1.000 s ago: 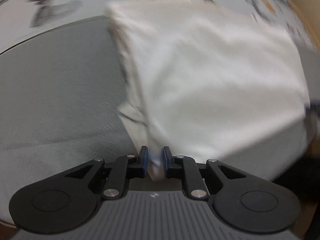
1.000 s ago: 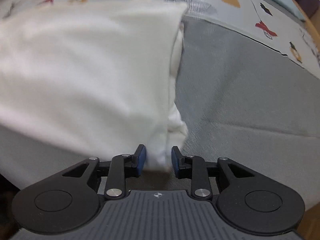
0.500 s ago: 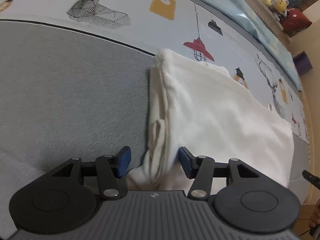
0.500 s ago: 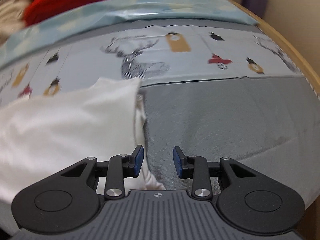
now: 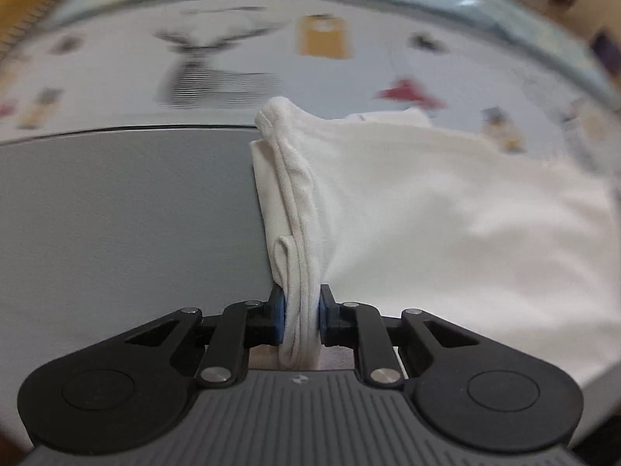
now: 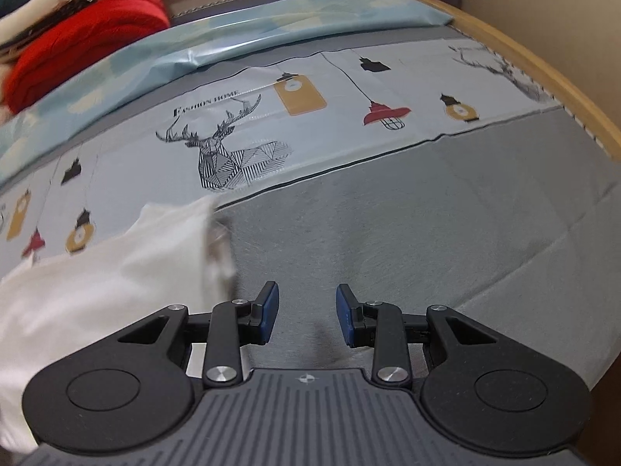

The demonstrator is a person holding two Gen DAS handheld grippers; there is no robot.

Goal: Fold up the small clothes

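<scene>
A white garment [image 5: 427, 209] lies folded on the grey bed cover, spreading to the right in the left wrist view. My left gripper [image 5: 300, 318] is shut on the bunched near edge of the garment, with the fabric pinched between the blue pads. In the right wrist view the same white garment [image 6: 108, 283] lies at the lower left. My right gripper [image 6: 306, 312] is open and empty, over bare grey cover just right of the garment's edge.
A printed sheet with deer and lanterns [image 6: 240, 155] runs behind the grey cover [image 6: 427, 233]. A red garment pile [image 6: 85, 42] sits at the far left. A wooden bed edge [image 6: 543, 73] curves along the right.
My left gripper opened, then closed again on the garment's bunched edge. My right gripper let go of the garment and moved off to its right, over bare cover.
</scene>
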